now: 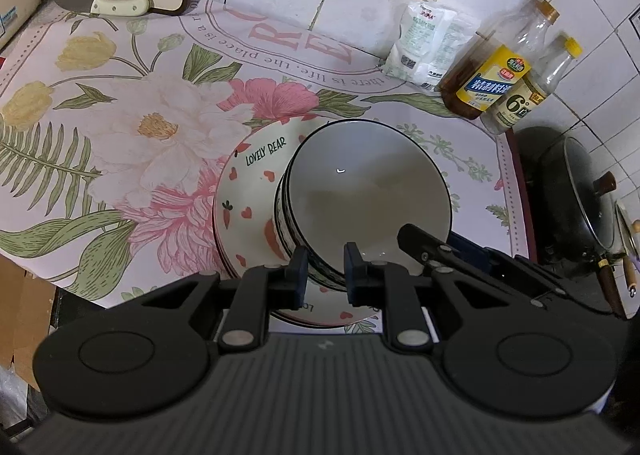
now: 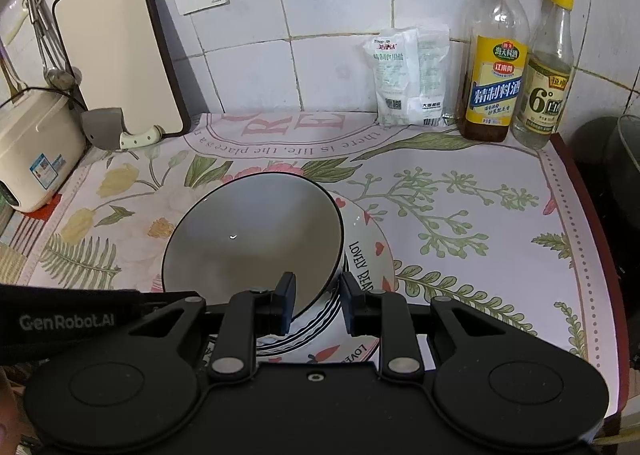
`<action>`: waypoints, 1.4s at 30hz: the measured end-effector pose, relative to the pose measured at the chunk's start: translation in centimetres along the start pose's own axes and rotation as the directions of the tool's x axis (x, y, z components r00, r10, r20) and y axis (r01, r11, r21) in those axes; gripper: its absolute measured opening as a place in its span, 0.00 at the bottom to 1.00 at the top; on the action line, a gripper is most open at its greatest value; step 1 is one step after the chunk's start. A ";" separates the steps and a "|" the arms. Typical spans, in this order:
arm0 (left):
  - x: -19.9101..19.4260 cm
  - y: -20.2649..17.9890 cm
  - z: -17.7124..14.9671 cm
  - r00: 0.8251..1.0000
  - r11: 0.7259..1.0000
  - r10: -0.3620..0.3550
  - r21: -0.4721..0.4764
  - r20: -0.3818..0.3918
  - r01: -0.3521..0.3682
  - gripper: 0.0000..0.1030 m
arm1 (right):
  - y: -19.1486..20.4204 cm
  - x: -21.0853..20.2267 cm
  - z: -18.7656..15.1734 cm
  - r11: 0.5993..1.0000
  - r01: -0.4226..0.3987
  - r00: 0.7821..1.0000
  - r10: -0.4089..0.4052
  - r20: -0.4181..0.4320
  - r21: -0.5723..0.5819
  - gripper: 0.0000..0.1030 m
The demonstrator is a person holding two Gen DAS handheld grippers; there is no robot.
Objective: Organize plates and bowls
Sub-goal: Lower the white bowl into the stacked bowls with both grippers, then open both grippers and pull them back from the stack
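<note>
1. We see a stack of white, dark-rimmed ceramic bowls [image 1: 368, 191] tilted on the white "LOVELY BEAR" plates with red hearts [image 1: 248, 191], on the floral counter mat [image 1: 120, 127].
2. Our left gripper [image 1: 325, 275] is clamped on the stack's near rim.
3. Our right gripper [image 2: 316, 303] straddles that rim; we cannot tell whether its pads press it.
4. Two bottles [image 2: 496, 67] stand well behind the plates.

Bowls [image 2: 256, 239] sit stacked on the plates [image 2: 366, 251], mid-counter on the mat [image 2: 460, 223]. Behind them along the wall: cutting board [image 2: 116, 47] and cleaver [image 2: 120, 131] left, salt bags [image 2: 408, 75] and two bottles [image 2: 496, 67] right.
</note>
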State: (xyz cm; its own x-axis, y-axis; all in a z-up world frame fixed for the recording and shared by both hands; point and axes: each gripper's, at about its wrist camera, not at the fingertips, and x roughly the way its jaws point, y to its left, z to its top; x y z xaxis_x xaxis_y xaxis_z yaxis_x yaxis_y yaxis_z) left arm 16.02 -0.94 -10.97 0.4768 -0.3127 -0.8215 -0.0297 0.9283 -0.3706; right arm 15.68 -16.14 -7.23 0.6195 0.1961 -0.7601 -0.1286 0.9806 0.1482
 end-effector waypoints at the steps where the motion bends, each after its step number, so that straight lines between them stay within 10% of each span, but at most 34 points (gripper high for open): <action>1: -0.1 0.0 0.0 1.000 1.000 0.007 0.002 0.003 -0.007 0.15 | 0.1 0.0 0.0 1.000 0.005 1.000 -0.005 0.002 -0.004 0.31; 42: -5.8 -0.6 -0.9 0.992 0.988 -0.008 0.155 0.125 -0.011 0.18 | 0.8 -5.4 -1.9 0.998 0.052 0.993 -0.048 0.106 -0.036 0.53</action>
State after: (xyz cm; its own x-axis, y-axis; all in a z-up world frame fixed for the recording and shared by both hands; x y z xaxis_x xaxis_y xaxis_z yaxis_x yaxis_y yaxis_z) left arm 12.44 0.14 -6.38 0.5831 -0.2929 -0.7578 0.1014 0.9517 -0.2898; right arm 10.79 -16.41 -4.22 0.7033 0.1484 -0.6952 -0.1241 0.9886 0.0854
